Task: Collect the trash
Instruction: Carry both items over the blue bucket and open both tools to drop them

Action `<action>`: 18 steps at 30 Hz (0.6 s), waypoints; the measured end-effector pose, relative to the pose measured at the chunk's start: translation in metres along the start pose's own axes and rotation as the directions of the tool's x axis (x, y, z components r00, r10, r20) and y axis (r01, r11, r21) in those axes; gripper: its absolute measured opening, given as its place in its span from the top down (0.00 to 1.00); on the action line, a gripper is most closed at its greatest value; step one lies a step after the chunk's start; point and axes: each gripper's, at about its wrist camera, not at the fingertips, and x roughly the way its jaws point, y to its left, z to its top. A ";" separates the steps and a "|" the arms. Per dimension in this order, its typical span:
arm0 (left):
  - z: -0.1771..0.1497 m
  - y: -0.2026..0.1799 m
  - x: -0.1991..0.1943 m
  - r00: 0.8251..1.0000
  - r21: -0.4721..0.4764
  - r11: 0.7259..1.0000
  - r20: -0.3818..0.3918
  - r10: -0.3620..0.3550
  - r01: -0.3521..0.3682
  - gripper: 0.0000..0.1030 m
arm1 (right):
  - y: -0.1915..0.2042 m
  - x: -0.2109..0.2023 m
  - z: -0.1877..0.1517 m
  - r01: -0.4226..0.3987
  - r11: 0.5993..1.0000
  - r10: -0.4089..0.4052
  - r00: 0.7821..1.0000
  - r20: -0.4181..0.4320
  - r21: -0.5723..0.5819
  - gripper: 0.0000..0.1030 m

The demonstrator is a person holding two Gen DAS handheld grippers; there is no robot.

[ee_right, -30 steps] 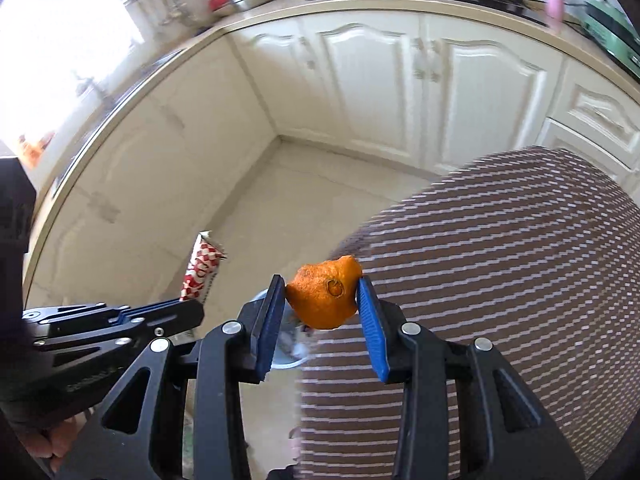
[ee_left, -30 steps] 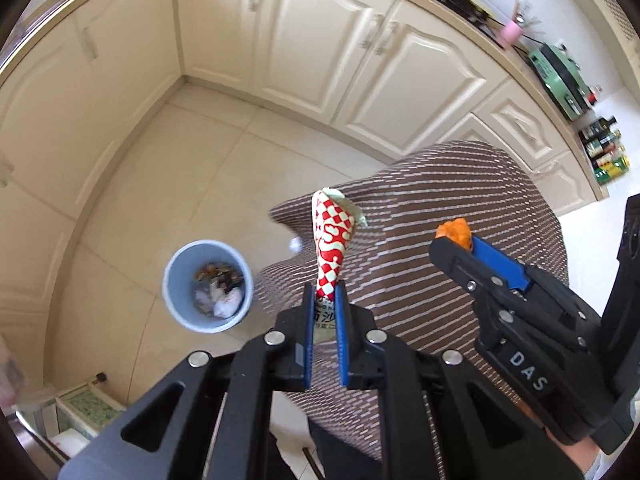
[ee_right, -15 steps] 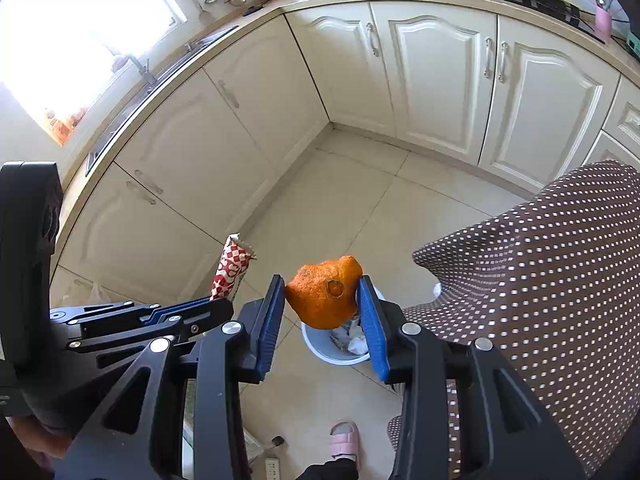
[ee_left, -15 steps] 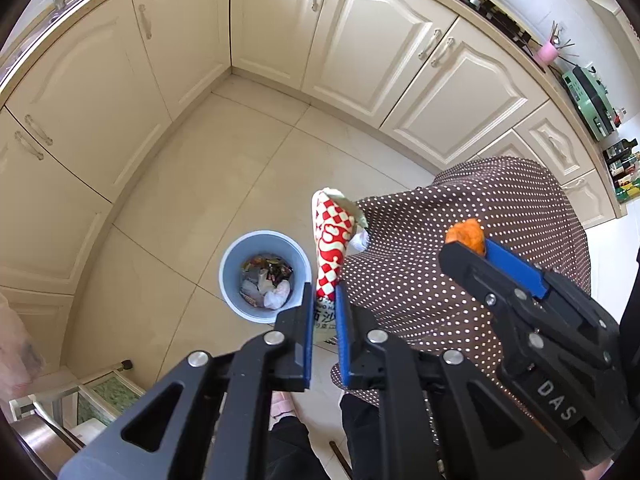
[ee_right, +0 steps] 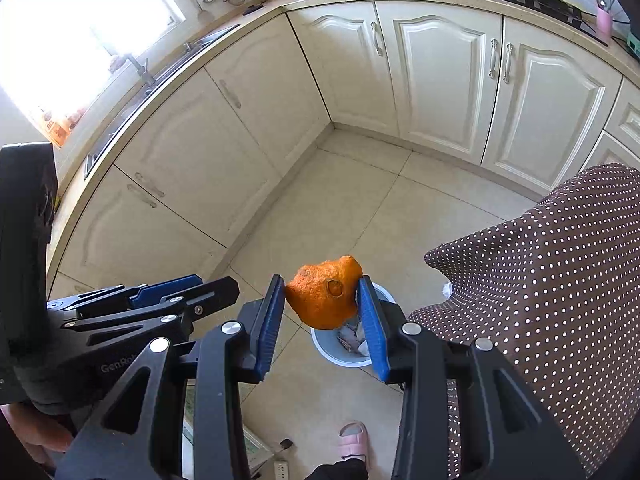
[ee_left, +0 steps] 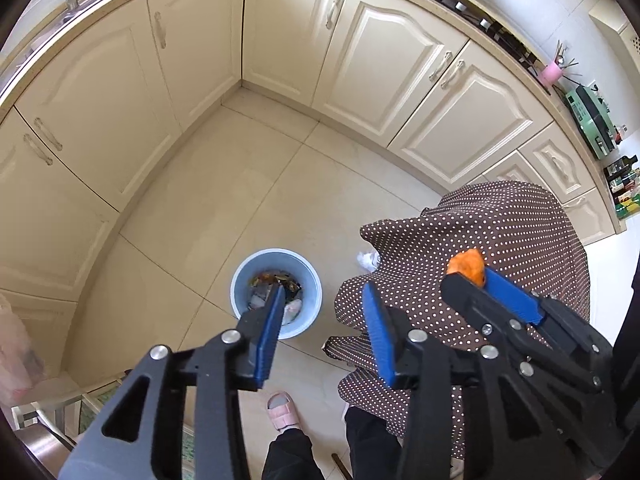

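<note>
A light blue trash bin (ee_left: pixel 276 292) with several scraps inside stands on the tiled floor; part of it shows below the peel in the right wrist view (ee_right: pixel 344 344). My left gripper (ee_left: pixel 324 300) is open and empty above the bin. My right gripper (ee_right: pixel 320 300) is shut on an orange peel (ee_right: pixel 324 296) and holds it high over the bin. The peel also shows in the left wrist view (ee_left: pixel 466 266), to the right of the left gripper. The red-and-white wrapper is out of sight.
A table with a brown polka-dot cloth (ee_left: pixel 500 248) stands right of the bin, with a white crumpled scrap (ee_left: pixel 368 259) on the floor at its edge. Cream cabinets (ee_left: pixel 400 60) line the back and left. The person's pink slipper (ee_left: pixel 282 410) is below.
My left gripper has opened and the red-and-white wrapper it held is gone from it. Both grippers have moved further over the bin. The right gripper still holds the peel.
</note>
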 end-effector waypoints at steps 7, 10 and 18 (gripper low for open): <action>-0.002 0.015 -0.012 1.000 -0.022 1.000 0.023 0.013 -0.012 0.54 | 0.005 0.002 0.001 -0.002 1.000 0.002 1.000 -0.005 -0.017 0.65; -0.005 0.022 -0.017 0.999 -0.029 0.999 0.032 0.030 -0.029 0.52 | 0.011 0.003 0.001 -0.004 1.000 0.004 1.000 -0.007 -0.024 0.65; -0.018 0.047 -0.025 0.998 -0.065 0.996 0.031 0.063 -0.060 0.46 | 0.020 0.011 -0.001 -0.011 0.999 0.010 1.000 -0.020 -0.040 0.65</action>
